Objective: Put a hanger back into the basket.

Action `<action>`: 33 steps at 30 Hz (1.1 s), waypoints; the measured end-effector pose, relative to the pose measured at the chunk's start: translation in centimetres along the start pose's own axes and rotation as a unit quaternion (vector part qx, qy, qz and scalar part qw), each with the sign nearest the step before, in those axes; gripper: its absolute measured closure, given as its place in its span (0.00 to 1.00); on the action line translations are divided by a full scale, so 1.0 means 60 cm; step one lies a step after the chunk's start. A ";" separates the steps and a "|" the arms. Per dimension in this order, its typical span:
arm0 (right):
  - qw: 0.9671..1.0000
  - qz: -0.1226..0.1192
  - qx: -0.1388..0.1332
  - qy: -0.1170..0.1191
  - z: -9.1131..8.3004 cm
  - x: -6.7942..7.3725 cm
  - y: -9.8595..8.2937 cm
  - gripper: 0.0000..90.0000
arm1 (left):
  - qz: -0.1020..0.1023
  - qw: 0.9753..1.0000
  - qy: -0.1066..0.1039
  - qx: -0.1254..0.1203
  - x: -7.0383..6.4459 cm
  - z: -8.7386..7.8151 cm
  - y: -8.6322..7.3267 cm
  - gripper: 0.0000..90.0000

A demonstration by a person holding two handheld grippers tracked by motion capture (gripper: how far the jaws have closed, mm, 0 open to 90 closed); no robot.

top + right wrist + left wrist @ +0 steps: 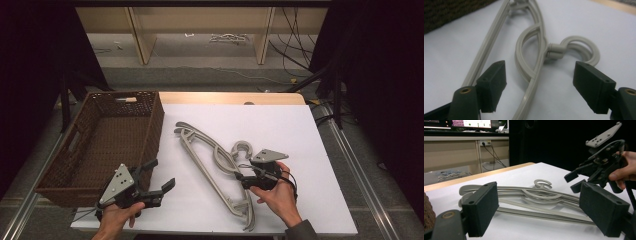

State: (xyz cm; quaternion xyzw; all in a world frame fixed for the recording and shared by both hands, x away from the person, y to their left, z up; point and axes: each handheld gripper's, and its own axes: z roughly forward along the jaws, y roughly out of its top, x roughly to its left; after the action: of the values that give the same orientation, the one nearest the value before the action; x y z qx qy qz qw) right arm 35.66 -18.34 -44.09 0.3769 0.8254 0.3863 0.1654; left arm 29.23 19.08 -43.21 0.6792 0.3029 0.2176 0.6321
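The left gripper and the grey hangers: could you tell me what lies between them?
Nothing: in the high view, bare white table separates the open left gripper from the grey hangers.

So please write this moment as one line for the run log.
left claw: open, beside basket | right claw: open, over hangers | hangers: flat on table, not gripped
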 end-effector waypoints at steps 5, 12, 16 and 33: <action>0.999 0.008 0.038 0.014 0.020 -0.004 0.002 0.43 | 0.004 1.000 -0.004 0.001 -0.001 0.000 0.000 0.18; 0.997 0.003 0.076 0.019 0.032 -0.003 -0.005 0.52 | 0.004 1.000 -0.010 0.004 -0.003 0.002 0.000 0.18; 0.996 0.005 0.081 0.022 0.043 -0.007 -0.007 0.55 | 0.005 1.000 -0.012 0.005 -0.004 0.003 0.000 0.18; 0.995 0.019 0.097 0.020 0.049 -0.013 0.000 0.80 | 0.014 1.000 -0.024 0.011 -0.009 0.005 0.000 0.18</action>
State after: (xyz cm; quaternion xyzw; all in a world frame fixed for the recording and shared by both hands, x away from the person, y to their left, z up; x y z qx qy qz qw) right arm 37.83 -17.43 -45.99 0.3988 0.8549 0.3151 0.1038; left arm 29.03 18.47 -43.22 0.6949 0.2809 0.2066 0.6289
